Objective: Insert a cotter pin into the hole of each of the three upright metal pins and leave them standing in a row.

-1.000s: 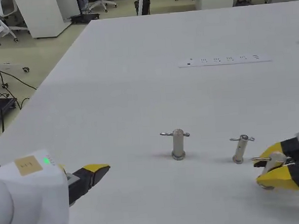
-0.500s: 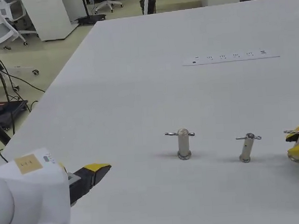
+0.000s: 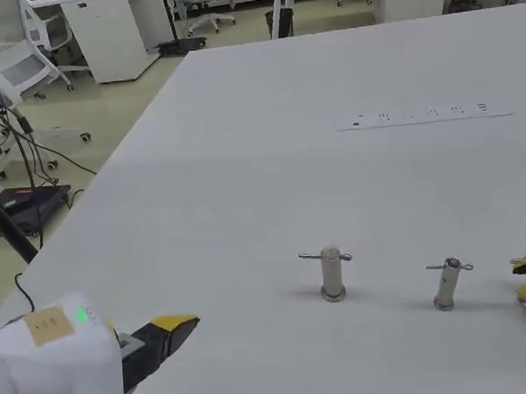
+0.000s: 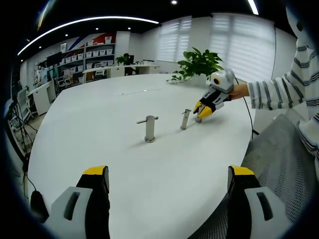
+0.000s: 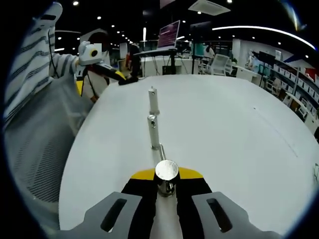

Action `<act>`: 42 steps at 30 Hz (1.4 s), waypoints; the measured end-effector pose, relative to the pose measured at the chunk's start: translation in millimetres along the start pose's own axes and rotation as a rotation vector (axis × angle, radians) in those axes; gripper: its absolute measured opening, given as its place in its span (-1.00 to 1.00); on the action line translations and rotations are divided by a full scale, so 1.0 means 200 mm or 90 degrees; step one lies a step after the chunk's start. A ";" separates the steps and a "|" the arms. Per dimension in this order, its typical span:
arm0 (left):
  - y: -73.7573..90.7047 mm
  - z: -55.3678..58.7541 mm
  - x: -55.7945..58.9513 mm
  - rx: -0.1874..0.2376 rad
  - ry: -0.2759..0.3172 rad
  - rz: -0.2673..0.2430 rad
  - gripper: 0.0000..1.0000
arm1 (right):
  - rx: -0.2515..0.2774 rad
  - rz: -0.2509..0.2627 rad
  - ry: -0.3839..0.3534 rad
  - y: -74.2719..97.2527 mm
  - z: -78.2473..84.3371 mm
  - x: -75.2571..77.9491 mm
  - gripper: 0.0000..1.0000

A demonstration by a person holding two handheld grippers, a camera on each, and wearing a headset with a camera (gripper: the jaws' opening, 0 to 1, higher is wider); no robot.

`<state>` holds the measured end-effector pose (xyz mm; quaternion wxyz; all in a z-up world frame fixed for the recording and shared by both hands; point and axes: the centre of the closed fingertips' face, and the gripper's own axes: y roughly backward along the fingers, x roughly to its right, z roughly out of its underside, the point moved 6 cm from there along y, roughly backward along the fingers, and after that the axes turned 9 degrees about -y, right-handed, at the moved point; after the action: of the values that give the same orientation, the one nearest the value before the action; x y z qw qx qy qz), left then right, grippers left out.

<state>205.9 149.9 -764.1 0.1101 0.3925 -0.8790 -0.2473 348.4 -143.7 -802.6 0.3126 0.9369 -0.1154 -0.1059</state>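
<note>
Workbench, mid-assembly: we are clamping the right gripper tight on the third metal pin, just right of the middle pin. The first pin is standing to the middle pin's left. Each of those two is carrying a cotter pin across its top. We are holding the left gripper wide open and empty, well apart from the middle pin, off to its near left.
</note>
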 end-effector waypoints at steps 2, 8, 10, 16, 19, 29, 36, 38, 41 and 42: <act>0.00 0.00 0.00 0.001 0.001 -0.001 0.99 | 0.009 0.000 -0.003 0.01 0.00 0.01 -0.72; -0.01 -0.01 0.01 -0.001 -0.003 0.003 0.99 | 0.018 0.000 -0.005 0.00 0.01 0.02 -0.71; -0.02 -0.02 0.01 0.003 -0.002 0.003 0.99 | 0.015 0.002 0.000 0.00 0.01 0.02 -0.71; -0.01 -0.02 0.02 0.003 -0.002 0.007 0.99 | 0.018 0.015 -0.013 0.00 0.01 0.03 -0.58; -0.01 -0.02 0.02 0.006 -0.002 0.005 0.99 | 0.039 0.038 -0.034 0.02 0.00 0.02 -0.22; -0.01 -0.07 0.00 0.037 0.022 0.013 0.99 | 0.106 0.128 -0.123 0.17 -0.04 -0.09 0.13; 0.01 -0.12 -0.03 0.062 0.043 0.002 0.99 | 0.122 0.192 -0.188 0.26 -0.05 -0.19 0.35; 0.01 -0.11 -0.04 0.059 0.043 -0.003 0.99 | 0.129 0.206 -0.206 0.29 -0.04 -0.24 0.39; 0.01 -0.10 -0.05 0.056 0.052 -0.009 0.99 | 0.130 0.211 -0.242 0.30 -0.02 -0.30 0.51; 0.01 -0.09 -0.06 0.054 0.056 -0.009 0.99 | 0.129 0.211 -0.256 0.31 -0.02 -0.33 0.55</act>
<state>219.5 153.4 -748.3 0.1302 0.4137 -0.8800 -0.1935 278.2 -171.3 -754.5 0.2015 0.8918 -0.3369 -0.2248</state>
